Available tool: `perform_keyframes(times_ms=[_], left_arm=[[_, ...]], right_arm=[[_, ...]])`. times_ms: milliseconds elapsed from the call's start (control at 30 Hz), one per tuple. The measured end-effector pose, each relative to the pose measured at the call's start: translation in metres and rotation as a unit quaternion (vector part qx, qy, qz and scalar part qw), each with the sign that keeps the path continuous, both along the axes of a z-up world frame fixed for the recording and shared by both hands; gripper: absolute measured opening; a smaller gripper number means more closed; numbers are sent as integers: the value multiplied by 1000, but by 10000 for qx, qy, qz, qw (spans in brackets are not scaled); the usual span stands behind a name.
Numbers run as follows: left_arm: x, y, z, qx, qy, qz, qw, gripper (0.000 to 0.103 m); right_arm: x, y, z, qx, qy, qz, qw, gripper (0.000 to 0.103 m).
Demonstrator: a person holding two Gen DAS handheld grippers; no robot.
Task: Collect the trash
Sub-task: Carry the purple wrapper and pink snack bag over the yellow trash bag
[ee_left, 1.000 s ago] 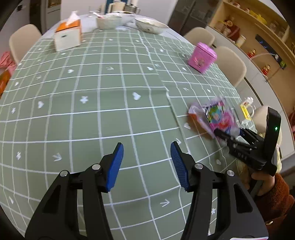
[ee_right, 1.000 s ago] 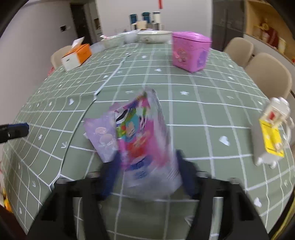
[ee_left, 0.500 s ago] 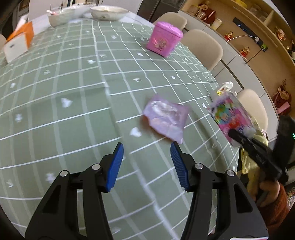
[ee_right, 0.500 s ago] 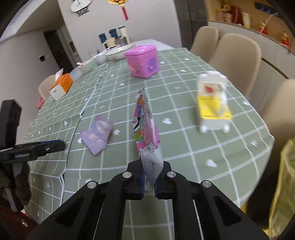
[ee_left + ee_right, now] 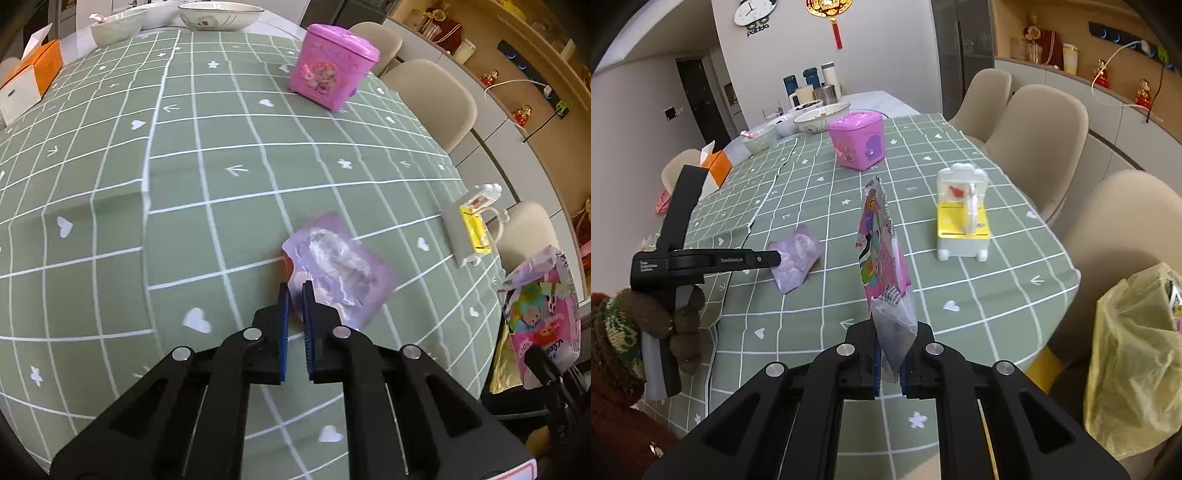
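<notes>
Your left gripper [image 5: 294, 295] has its 2 blue pads drawn in narrow on the near-left edge of the purple wrapper [image 5: 340, 271], which lies flat on the green checked tablecloth [image 5: 207, 192]; whether film is actually caught between the pads I cannot tell. That wrapper looks light, thin and crinkly, so it will likely flop and could slide out; bite well in from the edge, not at the corner. Its long axis runs from your pads away and to the right, toward the white and yellow toy [image 5: 962, 218].

Your right gripper [image 5: 889, 363] is clamped on the bottom edge of the pink snack bag [image 5: 882, 266], held off the table, edge-on, long axis upright. It seems empty and limp. The yellow trash bag [image 5: 1137, 354] hangs just beyond the table edge on your right.
</notes>
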State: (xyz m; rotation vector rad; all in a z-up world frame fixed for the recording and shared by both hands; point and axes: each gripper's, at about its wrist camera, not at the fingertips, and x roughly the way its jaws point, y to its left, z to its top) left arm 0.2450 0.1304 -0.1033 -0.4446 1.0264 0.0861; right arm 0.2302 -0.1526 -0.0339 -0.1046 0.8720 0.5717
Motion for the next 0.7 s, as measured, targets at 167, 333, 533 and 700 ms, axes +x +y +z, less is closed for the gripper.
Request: perform_keyframes(times_ms=[167,333,533,700], left_arm=[[-8,-10,32,99,-528,-44,9985,1],[-19,-17,71,122,-1048,96,9944,1],[-17,-47,118,161,-1547,-29,9878,1],[-7,-94,167,182,-2083,-414,9770,1]], right_arm=[[0,-24,13,31,-135,-18,9999,9],[1,-45,30,121,-319,-13,9994,9],[8,-78,59,240,-708,-68,9972,9],[17,-117,92,350,-1155,-232,9924,9]])
